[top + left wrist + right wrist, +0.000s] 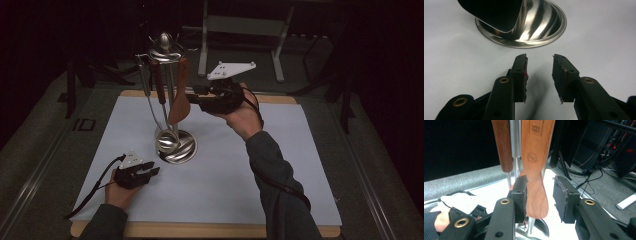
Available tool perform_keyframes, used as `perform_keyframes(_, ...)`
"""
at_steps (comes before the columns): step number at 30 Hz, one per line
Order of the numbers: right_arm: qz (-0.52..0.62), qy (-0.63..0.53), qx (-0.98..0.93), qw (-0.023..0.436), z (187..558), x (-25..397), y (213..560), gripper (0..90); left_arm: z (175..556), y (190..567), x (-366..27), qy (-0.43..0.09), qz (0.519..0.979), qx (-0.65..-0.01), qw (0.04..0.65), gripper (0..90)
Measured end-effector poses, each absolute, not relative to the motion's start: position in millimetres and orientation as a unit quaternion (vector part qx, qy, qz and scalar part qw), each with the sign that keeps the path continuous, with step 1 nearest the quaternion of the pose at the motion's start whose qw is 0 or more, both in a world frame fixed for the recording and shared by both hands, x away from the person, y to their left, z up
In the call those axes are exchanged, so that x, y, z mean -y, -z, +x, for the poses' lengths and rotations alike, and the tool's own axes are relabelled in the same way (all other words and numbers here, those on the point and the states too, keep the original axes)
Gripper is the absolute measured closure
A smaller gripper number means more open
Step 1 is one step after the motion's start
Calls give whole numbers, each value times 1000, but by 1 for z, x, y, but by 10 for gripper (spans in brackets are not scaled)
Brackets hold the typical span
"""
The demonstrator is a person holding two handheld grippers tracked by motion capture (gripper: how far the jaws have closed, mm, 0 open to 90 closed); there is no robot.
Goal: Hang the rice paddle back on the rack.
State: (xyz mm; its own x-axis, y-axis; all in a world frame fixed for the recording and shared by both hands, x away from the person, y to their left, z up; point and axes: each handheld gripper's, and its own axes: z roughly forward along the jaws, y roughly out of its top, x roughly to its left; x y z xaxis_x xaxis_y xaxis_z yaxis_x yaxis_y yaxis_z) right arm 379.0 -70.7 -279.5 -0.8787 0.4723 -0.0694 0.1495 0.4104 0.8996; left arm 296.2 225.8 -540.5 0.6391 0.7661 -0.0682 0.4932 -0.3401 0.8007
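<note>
Two tongs at work: right tongs (539, 195) gape around the hanging wooden spatula (536, 177), lining up a grab; left tongs (539, 75) rest open and empty by the stand's base (541, 27).

"ID" on the grey table edge (83, 124), unreadable burned stamp and round mark on the wooden spatula (535, 157)

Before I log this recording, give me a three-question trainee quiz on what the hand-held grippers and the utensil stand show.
1. True or false: the right hand-held gripper is clamped shut on the wooden spatula.
2. Which item does the left hand-held gripper face? A) stand base B) a cup C) a drawer
3. Fill in: the spatula hangs from the metal ____.

Key: 1 false, the jaws are open around it; 2 A; 3 stand.
</note>
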Motion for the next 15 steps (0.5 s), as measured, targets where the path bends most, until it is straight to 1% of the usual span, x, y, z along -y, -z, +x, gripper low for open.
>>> perform_keyframes(6, 186, -499, -831, 160, 379, 75, 283, 664, 296, 541, -226, -163, 802, -392, 419, 647)
perform_keyframes(11, 183, -494, -835, 159, 379, 79, 286, 733, 296, 541, -226, -162, 801, -394, 420, 646)
perform_keyframes(13, 184, -492, -836, 160, 379, 80, 287, 754, 296, 541, -226, -162, 802, -393, 420, 646)
perform_keyframes(15, 185, -490, -836, 160, 378, 82, 288, 756, 296, 541, -226, -162, 801, -394, 420, 646)
